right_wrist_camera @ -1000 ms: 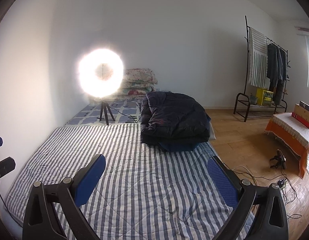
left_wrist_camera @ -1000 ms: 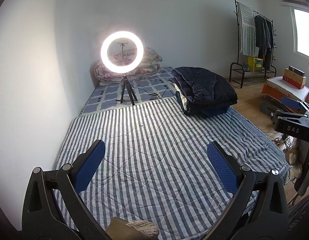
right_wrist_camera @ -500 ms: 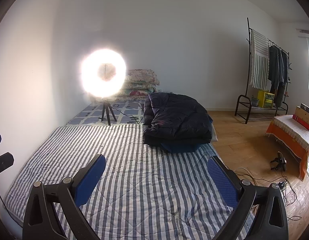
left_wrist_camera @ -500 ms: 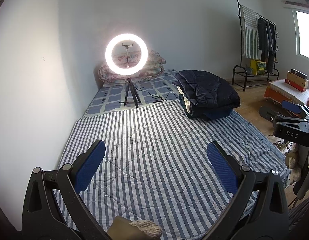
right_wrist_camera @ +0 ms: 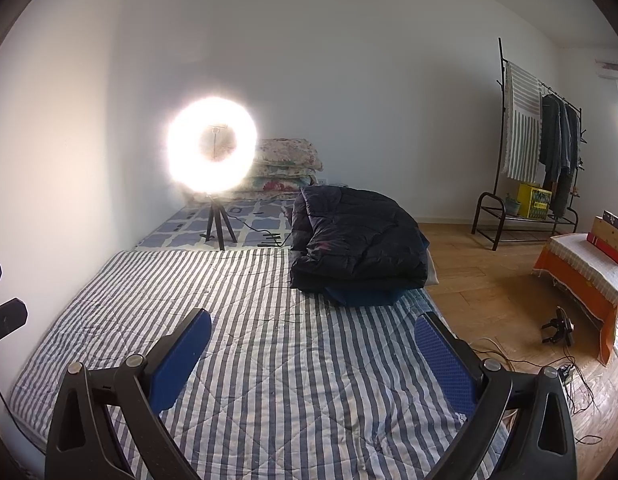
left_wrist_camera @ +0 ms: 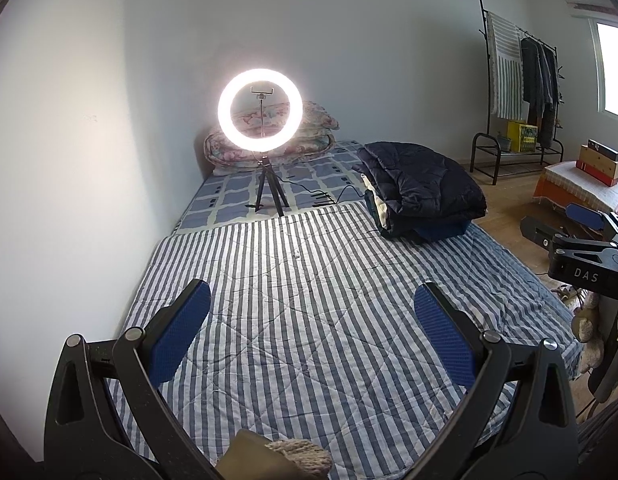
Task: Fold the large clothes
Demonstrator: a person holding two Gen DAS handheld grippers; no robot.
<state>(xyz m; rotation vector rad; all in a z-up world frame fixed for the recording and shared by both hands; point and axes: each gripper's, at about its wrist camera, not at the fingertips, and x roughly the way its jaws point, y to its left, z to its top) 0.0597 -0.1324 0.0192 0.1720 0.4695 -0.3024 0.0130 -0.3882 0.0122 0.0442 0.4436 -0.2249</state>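
Jacket pile [right_wrist_camera: 357,240] lies ahead-right, nearer R gripper [right_wrist_camera: 313,354]; L gripper [left_wrist_camera: 311,328] too: both wide open, empty.

Ahead of our spread jaws we see the striped quilt [left_wrist_camera: 317,320] lying flat, while beyond them stand the folded dark jacket [right_wrist_camera: 357,240] and ring light [left_wrist_camera: 261,116].

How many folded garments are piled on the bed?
3 can be made out, stacked at the striped quilt's far right: a dark puffy coat on top, a blue piece beneath, and a cream one peeking out at the side. More may be hidden inside the pile.
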